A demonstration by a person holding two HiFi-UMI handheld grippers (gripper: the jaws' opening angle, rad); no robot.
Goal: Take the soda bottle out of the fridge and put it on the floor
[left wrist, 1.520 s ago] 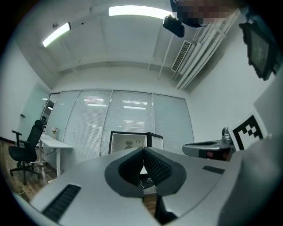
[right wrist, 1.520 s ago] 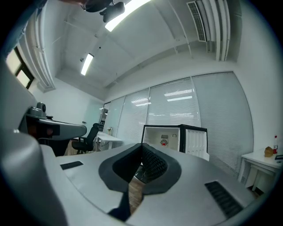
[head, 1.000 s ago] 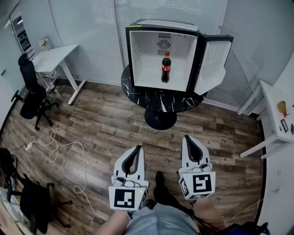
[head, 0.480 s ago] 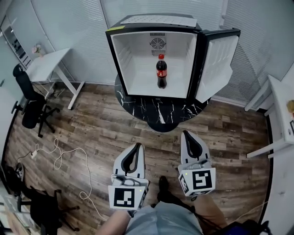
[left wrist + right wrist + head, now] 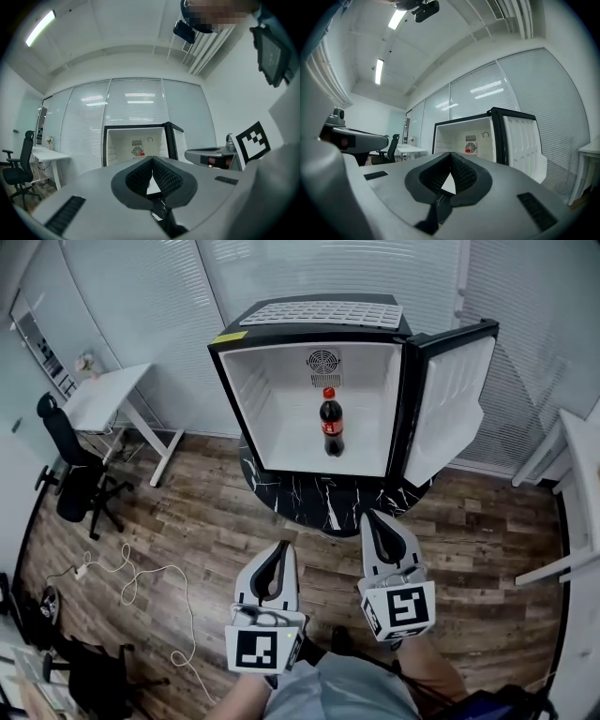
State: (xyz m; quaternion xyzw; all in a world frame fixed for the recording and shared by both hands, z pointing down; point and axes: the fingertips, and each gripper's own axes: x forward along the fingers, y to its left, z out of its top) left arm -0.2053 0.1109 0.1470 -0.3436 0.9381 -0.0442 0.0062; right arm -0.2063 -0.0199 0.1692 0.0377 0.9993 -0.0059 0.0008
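While the fridge (image 5: pixel 242 395) stands open on the round black table (image 5: pixel 319 507) at the far side, door (image 5: pixel 452 395) swung out to the right, the soda bottle (image 5: pixel 331 423) stands upright mid-compartment, just below the rear fan.

Left gripper (image 5: pixel 284 544): jaws pressed together tip to tip, nothing between them. Right gripper (image 5: pixel 368 517): same, closed and empty. Both are held level over the wood floor (image 5: pixel 187 512) on the near side, pointing at the fridge, well apart from the bottle.

White desk (image 5: pixel 108 395) and black chair (image 5: pixel 70 460) at far left.
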